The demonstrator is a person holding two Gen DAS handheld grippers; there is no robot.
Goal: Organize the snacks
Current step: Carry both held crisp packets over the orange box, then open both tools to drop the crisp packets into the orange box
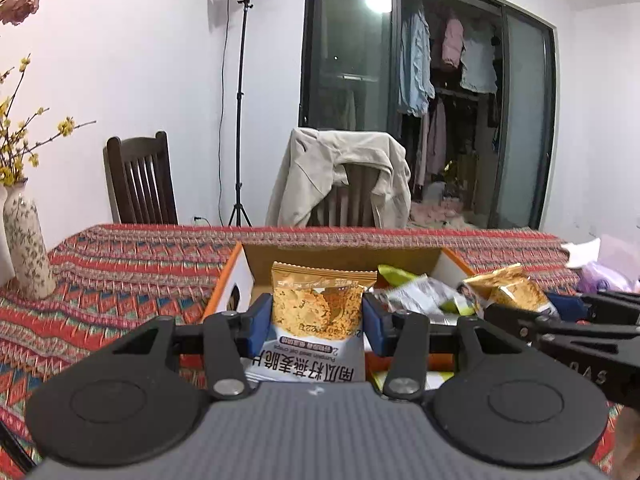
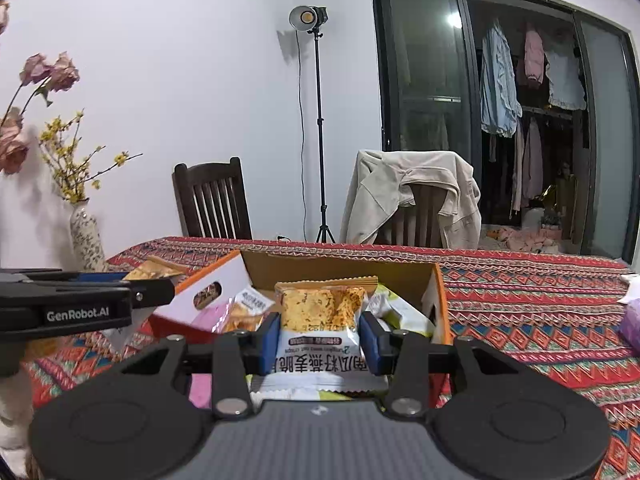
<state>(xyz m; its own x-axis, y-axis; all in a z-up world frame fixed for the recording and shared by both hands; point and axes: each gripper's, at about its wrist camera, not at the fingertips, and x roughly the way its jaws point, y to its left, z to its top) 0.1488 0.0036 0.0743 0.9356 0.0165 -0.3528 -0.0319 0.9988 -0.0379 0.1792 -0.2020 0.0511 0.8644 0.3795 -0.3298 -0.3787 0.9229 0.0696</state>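
Left claw (image 1: 318, 316) clamping crisp packet (image 1: 318, 300), right claw (image 2: 319, 338) clamping another packet (image 2: 320, 306)

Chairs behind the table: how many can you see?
2: a bare dark wooden chair on the left, and a chair draped with a beige jacket to its right.

A home is indicated: clothes (image 1: 452, 76) are hung behind glass doors at upper right, a jacket (image 1: 340, 176) is draped over a chair, flowers are kept in a vase (image 1: 28, 240) at left.

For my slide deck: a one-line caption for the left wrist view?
Left gripper clamps an oat crisp packet above the open snack box; right gripper holds another alongside.
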